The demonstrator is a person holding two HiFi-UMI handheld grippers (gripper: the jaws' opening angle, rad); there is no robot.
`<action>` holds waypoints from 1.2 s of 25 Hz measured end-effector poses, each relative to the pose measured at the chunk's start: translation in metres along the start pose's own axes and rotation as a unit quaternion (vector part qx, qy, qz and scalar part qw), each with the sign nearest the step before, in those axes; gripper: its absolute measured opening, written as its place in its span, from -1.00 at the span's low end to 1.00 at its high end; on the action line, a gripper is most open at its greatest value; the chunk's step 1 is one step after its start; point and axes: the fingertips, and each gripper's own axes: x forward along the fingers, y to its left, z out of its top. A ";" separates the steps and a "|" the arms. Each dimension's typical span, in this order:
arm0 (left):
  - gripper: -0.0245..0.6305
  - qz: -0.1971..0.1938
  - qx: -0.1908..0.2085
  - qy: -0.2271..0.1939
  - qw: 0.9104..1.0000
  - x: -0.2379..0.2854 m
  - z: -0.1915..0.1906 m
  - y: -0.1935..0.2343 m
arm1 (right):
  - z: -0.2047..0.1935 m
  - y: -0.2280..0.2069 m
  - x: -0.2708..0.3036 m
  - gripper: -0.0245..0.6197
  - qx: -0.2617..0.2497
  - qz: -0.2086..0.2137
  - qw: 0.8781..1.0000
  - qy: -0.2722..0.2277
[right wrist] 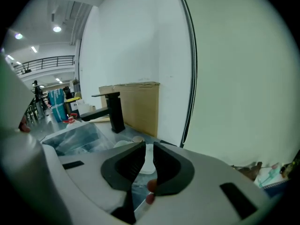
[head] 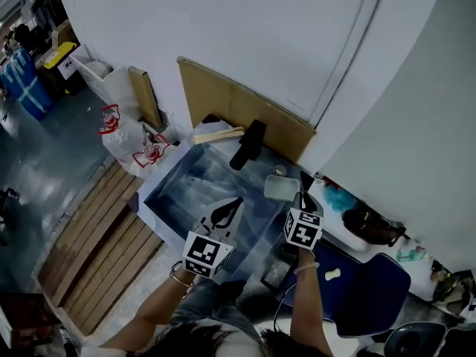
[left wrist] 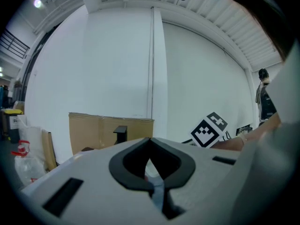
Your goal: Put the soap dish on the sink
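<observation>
The soap dish [head: 280,188] is pale and translucent. It lies on the sink's [head: 165,198] back right rim, just right of the black faucet [head: 249,143]. My right gripper [head: 301,199] is at the dish's near edge. In the right gripper view the jaws stand almost together, with the white dish [right wrist: 148,161] showing in the narrow gap of the right gripper [right wrist: 146,146]. My left gripper [head: 227,210] hovers over the plastic-wrapped basin. Seen in its own view, the left gripper [left wrist: 150,142] is shut with nothing in it.
A cardboard sheet [head: 223,103] leans on the white wall behind the sink. A small round fitting [head: 280,171] sits by the faucet base. Plastic bags [head: 126,136] and a wooden pallet [head: 97,244] lie to the left. A blue seat [head: 372,288] is to the right.
</observation>
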 end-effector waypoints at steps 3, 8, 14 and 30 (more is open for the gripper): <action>-0.90 0.012 -0.003 -0.004 1.000 -0.011 0.004 -0.003 | 0.007 0.009 -0.019 -0.74 -0.008 0.013 1.000 -0.017; -0.90 0.024 -0.005 -0.012 1.000 -0.028 0.011 -0.009 | 0.015 0.023 -0.048 -0.80 -0.019 0.028 0.998 -0.044; -0.90 0.027 -0.005 -0.022 0.999 -0.044 0.019 -0.015 | 0.019 0.043 -0.080 -0.83 -0.029 0.051 0.997 -0.059; -0.90 0.005 0.001 -0.055 0.998 -0.131 0.039 -0.018 | 0.034 0.112 -0.184 -0.84 -0.052 0.047 0.989 -0.127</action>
